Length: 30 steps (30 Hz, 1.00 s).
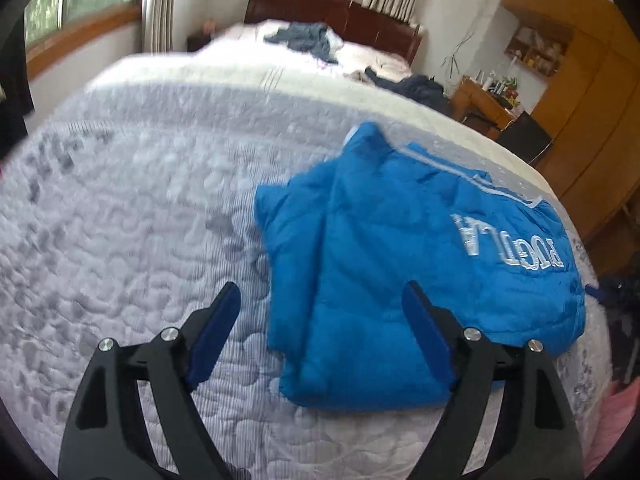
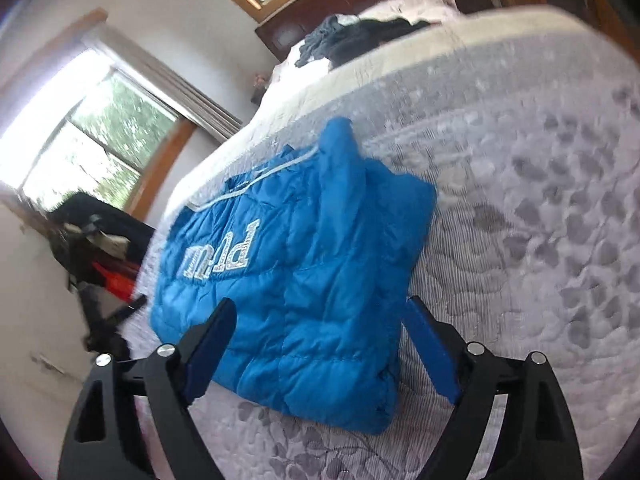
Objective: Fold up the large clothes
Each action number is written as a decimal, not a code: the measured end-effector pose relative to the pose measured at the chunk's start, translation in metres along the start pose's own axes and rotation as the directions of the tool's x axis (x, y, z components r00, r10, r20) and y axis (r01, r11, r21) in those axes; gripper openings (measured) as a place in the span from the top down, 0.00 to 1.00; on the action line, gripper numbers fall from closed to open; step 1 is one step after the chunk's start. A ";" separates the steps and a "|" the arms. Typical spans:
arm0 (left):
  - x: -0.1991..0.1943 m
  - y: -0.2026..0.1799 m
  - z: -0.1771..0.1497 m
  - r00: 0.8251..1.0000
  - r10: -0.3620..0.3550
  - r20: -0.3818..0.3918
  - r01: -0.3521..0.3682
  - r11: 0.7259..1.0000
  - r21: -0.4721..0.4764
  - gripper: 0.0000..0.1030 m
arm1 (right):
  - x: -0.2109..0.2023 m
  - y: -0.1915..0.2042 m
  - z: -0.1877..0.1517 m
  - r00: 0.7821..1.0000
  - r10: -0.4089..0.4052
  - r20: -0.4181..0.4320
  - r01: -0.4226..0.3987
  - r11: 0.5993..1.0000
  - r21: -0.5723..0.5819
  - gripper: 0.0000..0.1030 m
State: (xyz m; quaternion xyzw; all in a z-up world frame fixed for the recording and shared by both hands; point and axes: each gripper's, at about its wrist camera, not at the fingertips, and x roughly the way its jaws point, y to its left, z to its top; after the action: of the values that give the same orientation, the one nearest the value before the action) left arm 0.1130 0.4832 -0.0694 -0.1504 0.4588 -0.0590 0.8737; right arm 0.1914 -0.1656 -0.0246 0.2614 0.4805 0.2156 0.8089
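A bright blue puffer jacket point(image 1: 404, 264) with white lettering lies folded into a compact bundle on the grey quilted bedspread point(image 1: 132, 216). My left gripper point(image 1: 320, 292) hovers open just above the bundle's near left part, nothing between its blue pads. In the right wrist view the same jacket point(image 2: 304, 272) lies flat, its lettering toward the left. My right gripper point(image 2: 320, 308) is open over the jacket's near edge, its jaws spread wide and empty. A raised hump of fabric point(image 2: 340, 140) sticks up at the jacket's far end.
Dark clothes point(image 1: 308, 38) are heaped at the bed's far end by the wooden headboard point(image 1: 332, 12). More dark garments point(image 1: 420, 86) lie at the right edge. A wooden desk point(image 1: 484, 104) and wardrobe point(image 1: 588, 92) stand right. Black items point(image 2: 100, 240) sit off the bed below the window.
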 end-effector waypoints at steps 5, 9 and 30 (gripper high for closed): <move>0.028 0.014 0.004 0.989 -0.138 -0.059 0.135 0.990 -0.048 0.20 | 0.018 -0.021 0.004 0.999 0.044 -0.026 -0.043 0.998 0.040 0.16; 0.047 0.017 0.009 0.966 -0.242 -0.091 0.236 0.969 -0.073 0.20 | 0.035 -0.034 0.006 0.996 0.079 -0.041 -0.076 0.995 0.071 0.16; 0.064 -0.024 0.026 0.969 -0.233 -0.077 0.228 0.971 -0.072 0.67 | 0.069 0.005 0.021 0.989 0.143 -0.036 -0.144 0.989 -0.019 0.71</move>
State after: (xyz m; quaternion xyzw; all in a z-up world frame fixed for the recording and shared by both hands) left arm 0.1719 0.4507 -0.0978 -0.2275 0.4764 -0.1520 0.8356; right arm 0.2403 -0.1247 -0.0593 0.2828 0.4721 0.2829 0.7856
